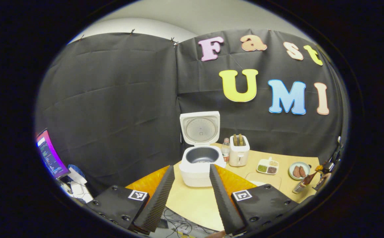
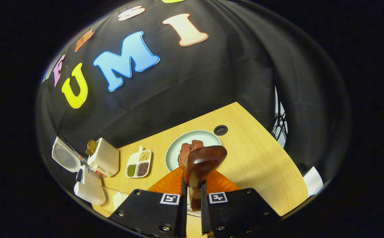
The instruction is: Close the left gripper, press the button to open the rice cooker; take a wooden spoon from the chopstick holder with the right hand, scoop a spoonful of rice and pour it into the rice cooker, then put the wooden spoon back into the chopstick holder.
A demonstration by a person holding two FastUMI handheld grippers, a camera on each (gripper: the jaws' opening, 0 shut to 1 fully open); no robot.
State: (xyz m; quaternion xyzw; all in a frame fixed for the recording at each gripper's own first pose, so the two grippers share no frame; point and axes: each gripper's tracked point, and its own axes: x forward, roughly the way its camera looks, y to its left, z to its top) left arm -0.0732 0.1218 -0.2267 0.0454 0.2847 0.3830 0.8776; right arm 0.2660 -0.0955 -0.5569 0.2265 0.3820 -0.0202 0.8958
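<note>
While the rice cooker [image 1: 201,155] gapes, left hand-held gripper [image 1: 190,172] spread, right hand-held gripper [image 2: 192,190] pinching wooden spoon [image 2: 202,163]

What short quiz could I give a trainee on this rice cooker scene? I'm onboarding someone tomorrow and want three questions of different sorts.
1. True or false: the rice cooker has its lid shut.
2. What does the right gripper hold? A) a bottle B) the wooden spoon C) nothing
3. Fill in: the left gripper has its fingers ____.

Key: 1 false, the lid stands up and the inner pot shows. 2 B, both fingers press on the handle. 3 open, spread apart with the cooker seen between them.
</note>
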